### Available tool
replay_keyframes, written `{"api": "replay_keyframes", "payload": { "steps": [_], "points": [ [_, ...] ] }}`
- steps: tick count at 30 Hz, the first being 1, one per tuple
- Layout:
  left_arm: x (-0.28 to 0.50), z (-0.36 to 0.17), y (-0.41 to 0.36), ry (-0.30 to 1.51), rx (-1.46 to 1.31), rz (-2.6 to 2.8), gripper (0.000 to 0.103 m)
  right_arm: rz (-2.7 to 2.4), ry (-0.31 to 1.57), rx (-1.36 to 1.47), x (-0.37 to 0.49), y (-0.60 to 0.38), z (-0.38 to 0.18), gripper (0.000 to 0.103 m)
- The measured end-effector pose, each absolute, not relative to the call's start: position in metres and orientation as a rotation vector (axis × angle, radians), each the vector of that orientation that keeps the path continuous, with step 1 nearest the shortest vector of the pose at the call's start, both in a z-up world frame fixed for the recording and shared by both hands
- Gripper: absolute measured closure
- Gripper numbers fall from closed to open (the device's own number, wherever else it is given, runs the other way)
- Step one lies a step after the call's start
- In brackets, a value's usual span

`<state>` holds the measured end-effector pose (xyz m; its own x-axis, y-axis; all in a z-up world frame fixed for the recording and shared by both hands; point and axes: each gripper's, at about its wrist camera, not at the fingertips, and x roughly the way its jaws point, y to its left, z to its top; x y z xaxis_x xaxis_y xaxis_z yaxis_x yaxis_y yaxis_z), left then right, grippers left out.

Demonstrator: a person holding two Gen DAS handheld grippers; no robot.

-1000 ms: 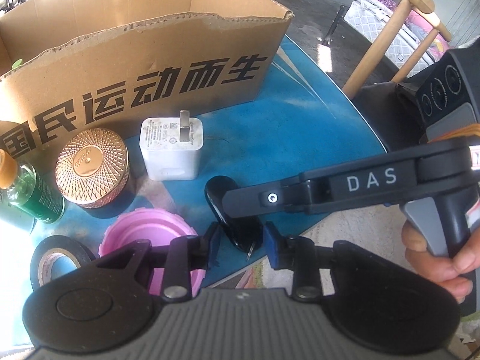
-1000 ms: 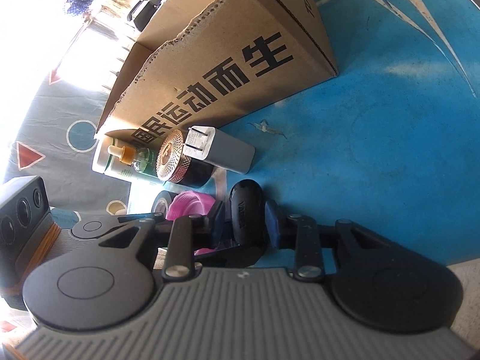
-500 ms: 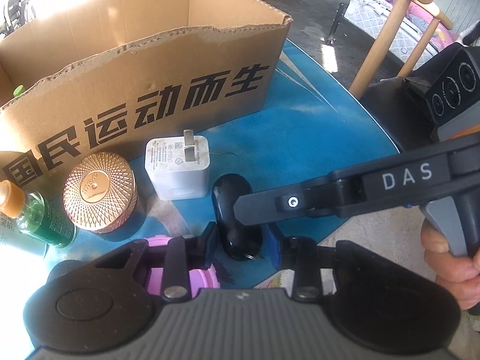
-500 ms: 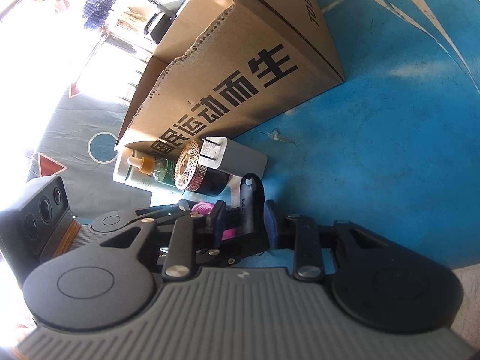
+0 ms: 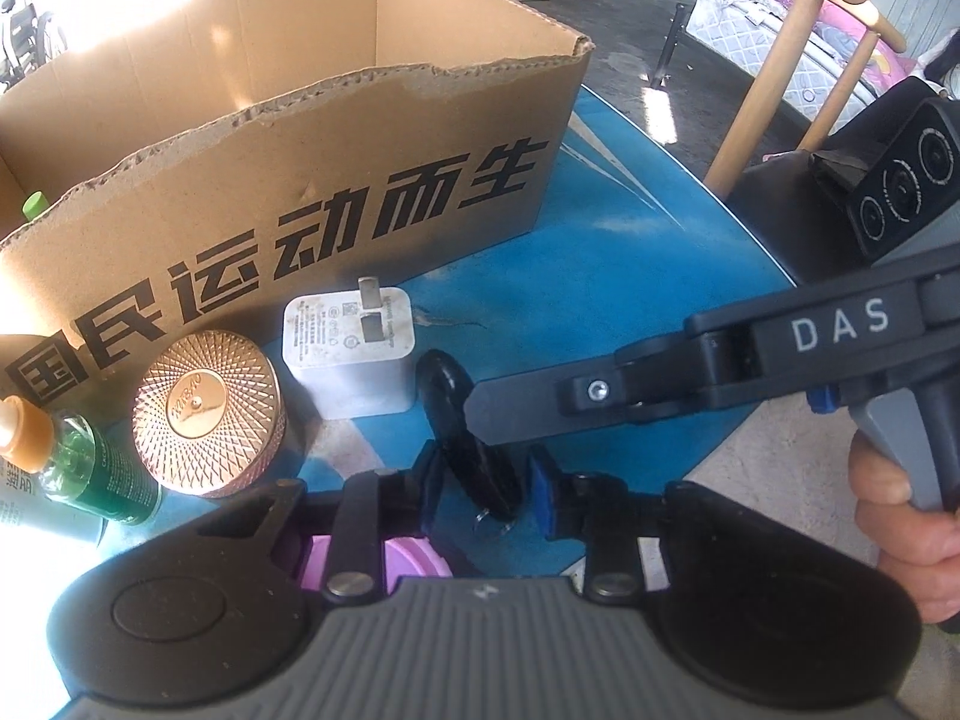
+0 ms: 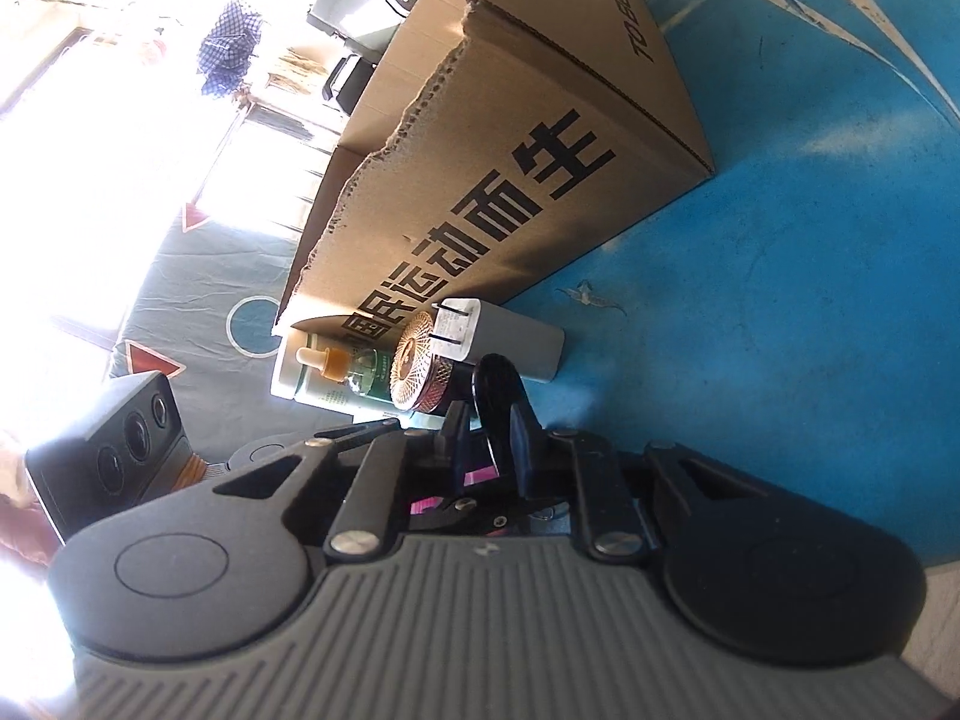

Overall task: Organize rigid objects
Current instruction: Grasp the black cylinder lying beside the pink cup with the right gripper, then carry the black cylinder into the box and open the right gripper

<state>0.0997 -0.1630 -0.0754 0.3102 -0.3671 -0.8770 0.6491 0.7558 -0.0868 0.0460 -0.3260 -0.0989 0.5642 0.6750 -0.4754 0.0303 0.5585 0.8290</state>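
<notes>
A black key fob stands on its edge on the blue table, in front of a white charger. My right gripper is closing on the fob, with both pads pressed against its flat sides. In the left wrist view its finger reaches in from the right over the fob. My left gripper straddles the fob's near end. Its jaws are closing, but a gap still shows on each side. The open cardboard box stands just behind.
Left of the charger are a rose-gold jar and a green dropper bottle. A pink lid lies under my left fingers. Wooden chair posts rise beyond the table's right edge. A hand holds the right gripper.
The fob went from lying flat to standing on its edge. My right gripper's jaws narrowed onto it. The left gripper shifted slightly, keeping the fob between its fingers.
</notes>
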Motion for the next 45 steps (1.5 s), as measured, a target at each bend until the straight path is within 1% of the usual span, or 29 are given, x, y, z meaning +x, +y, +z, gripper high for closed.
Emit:
{"api": "replay_keyframes", "payload": {
  "steps": [3, 5, 7, 12, 14, 16, 24, 36, 41, 45],
  "points": [
    [0.100, -0.075, -0.167, 1.047, 0.327, -0.671, 0.074, 0.434, 0.897, 0.884, 0.049, -0.323, -0.096, 0.090],
    [0.101, -0.076, -0.168, 1.051, 0.324, -0.665, 0.078, 0.417, 0.904, 0.868, 0.052, -0.322, -0.095, 0.090],
    [0.102, -0.076, -0.169, 1.050, 0.327, -0.659, 0.079, 0.397, 0.917, 0.834, 0.053, -0.319, -0.093, 0.089],
    [0.102, -0.077, -0.169, 1.038, 0.342, -0.652, 0.080, 0.368, 0.921, 0.773, 0.056, -0.313, -0.090, 0.088],
    [0.100, -0.077, -0.173, 1.028, 0.364, -0.646, 0.080, 0.348, 0.933, 0.761, 0.059, -0.311, -0.093, 0.085],
    [0.099, -0.078, -0.175, 1.021, 0.377, -0.640, 0.080, 0.342, 0.931, 0.759, 0.060, -0.309, -0.094, 0.084],
    [0.093, -0.073, -0.171, 1.013, 0.364, -0.640, 0.083, 0.312, 0.921, 0.750, 0.048, -0.305, -0.088, 0.086],
    [0.067, -0.026, -0.154, 0.882, 0.323, -0.639, 0.084, 0.325, 0.802, 0.667, 0.018, -0.293, -0.033, 0.086],
    [0.067, 0.014, -0.141, 0.792, 0.302, -0.605, 0.084, 0.368, 0.722, 0.623, 0.023, -0.282, 0.005, 0.087],
    [0.090, 0.048, -0.128, 0.744, 0.288, -0.558, 0.084, 0.420, 0.662, 0.570, 0.047, -0.269, 0.038, 0.087]
  ]
}}
